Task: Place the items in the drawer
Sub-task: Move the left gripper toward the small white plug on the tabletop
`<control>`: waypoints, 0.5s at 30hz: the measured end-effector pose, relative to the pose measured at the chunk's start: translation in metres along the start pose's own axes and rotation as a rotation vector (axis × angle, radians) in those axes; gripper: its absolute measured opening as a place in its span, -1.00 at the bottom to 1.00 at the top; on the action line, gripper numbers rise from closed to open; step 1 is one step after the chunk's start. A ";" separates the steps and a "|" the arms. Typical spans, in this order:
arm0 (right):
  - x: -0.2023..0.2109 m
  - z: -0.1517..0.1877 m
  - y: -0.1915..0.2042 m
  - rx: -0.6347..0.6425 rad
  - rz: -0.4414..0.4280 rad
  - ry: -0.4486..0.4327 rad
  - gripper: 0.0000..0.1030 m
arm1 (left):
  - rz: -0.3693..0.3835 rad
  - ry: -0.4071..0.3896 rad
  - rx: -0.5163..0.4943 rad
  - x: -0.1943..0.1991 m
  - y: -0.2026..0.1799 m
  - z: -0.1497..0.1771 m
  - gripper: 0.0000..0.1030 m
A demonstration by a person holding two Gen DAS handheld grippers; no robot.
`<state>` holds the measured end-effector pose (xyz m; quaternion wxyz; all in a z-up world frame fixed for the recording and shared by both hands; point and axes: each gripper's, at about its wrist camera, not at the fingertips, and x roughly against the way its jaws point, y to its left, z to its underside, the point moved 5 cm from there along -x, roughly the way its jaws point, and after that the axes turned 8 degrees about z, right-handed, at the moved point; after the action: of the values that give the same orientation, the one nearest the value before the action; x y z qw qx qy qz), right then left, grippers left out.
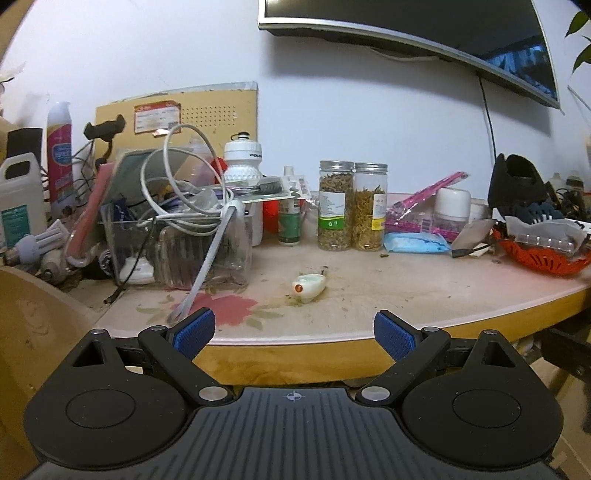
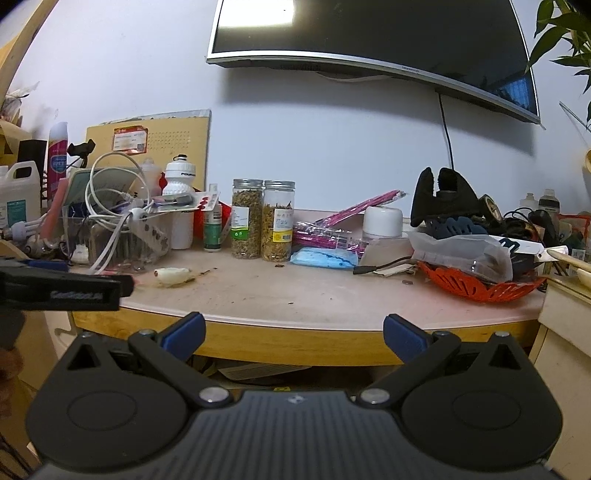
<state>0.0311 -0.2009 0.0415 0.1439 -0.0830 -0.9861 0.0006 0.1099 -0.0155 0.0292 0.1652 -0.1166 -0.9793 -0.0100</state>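
A small white object with an orange end point(image 1: 308, 287) lies on the worn table top point(image 1: 369, 295), just beyond my open, empty left gripper point(image 1: 293, 334); it also shows in the right wrist view point(image 2: 171, 276). Two clear jars of dried herbs point(image 1: 351, 206) stand further back, also in the right wrist view point(image 2: 263, 219). My right gripper point(image 2: 293, 334) is open and empty, held in front of the table's front edge point(image 2: 295, 339). The left gripper's body point(image 2: 62, 290) shows at the left of the right wrist view. No drawer is clearly visible.
A clear bin tangled with white cables point(image 1: 181, 229) crowds the left. A white bottle point(image 1: 243, 162), green bottle point(image 1: 289, 221), pink packets point(image 2: 332, 229), blue pack point(image 2: 323, 257) and white tub point(image 2: 382, 221) stand behind. An orange basket point(image 2: 476, 284) sits right. A TV point(image 2: 369, 33) hangs above.
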 end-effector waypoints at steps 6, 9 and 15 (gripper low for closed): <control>-0.003 -0.001 0.002 -0.014 -0.009 0.005 0.99 | 0.018 0.014 -0.005 -0.025 0.001 0.000 0.85; -0.005 -0.001 0.003 -0.019 -0.015 0.006 0.99 | 0.026 0.020 -0.002 -0.037 0.001 0.000 0.85; -0.007 -0.001 0.005 -0.030 -0.028 0.010 0.99 | 0.042 0.028 -0.007 -0.062 0.002 -0.001 0.85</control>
<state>0.0391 -0.1968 0.0398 0.1473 -0.0712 -0.9864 -0.0164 0.1677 -0.0274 0.0098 0.1787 -0.1378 -0.9741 -0.0114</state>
